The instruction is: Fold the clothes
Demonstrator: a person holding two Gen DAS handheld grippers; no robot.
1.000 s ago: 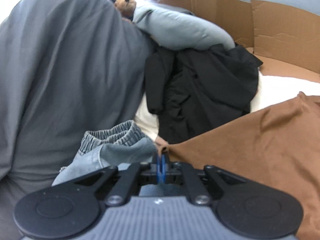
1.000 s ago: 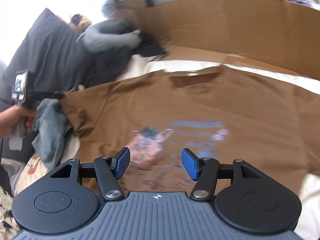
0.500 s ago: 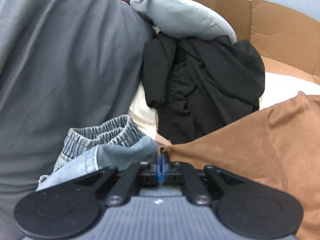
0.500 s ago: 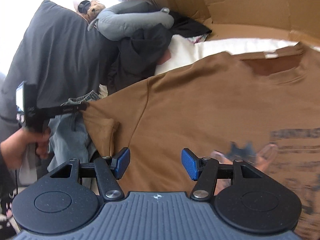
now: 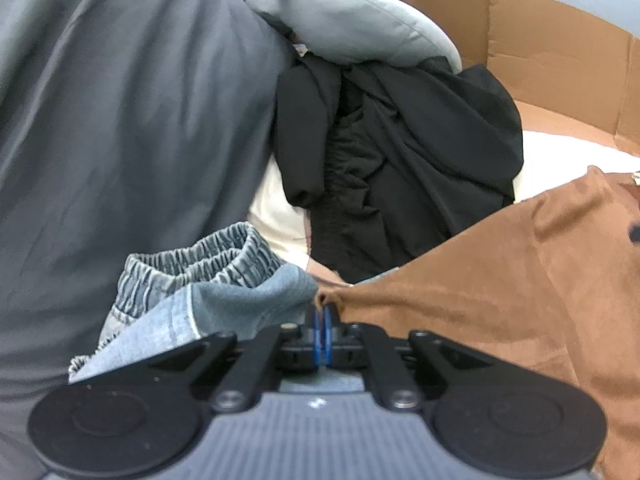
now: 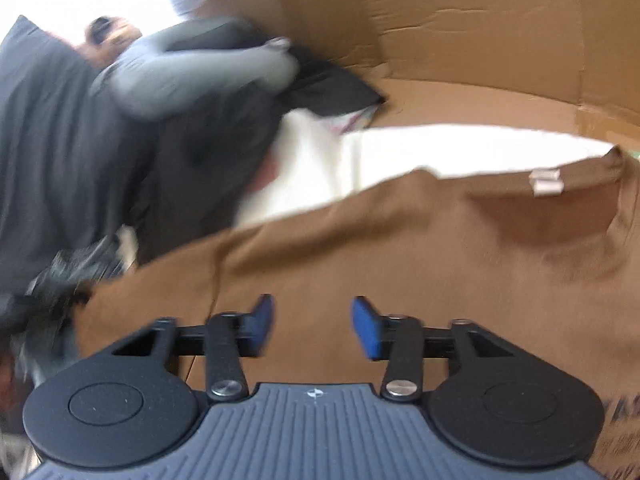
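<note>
Both tongs are working over 1 brown T-shirt (image 6: 400, 248). At bottom centre of the left wrist view, the left gripper (image 5: 322, 322) is pinching its 2 blue pads together on the tip of the shirt's sleeve, with a small nub of brown cloth bunching just above them. At bottom centre of the right wrist view, the right gripper (image 6: 312, 322) is hovering with its jaws spread wide and holding nothing, the shirt lying under them.

In the right wrist view, that shirt is filling the lower and right parts of the frame, its neck label (image 6: 546, 182) sitting at upper right, on a white sheet (image 6: 440, 148) with cardboard (image 6: 440, 20) behind. In the left wrist view, grey jeans (image 5: 208, 280) are lying just left of the pinched sleeve, a black garment (image 5: 400, 168) is heaped at centre, and a grey pillow (image 5: 348, 20) is sitting at the top.

Risks, as I judge them: the left grip is catching very little cloth, so a firm pull may be slipping it free. The jeans are touching the sleeve and may be dragging along. The right view is blurring, so a hasty closing may be catching 2 layers or a wrinkle, spoiling the fold.
</note>
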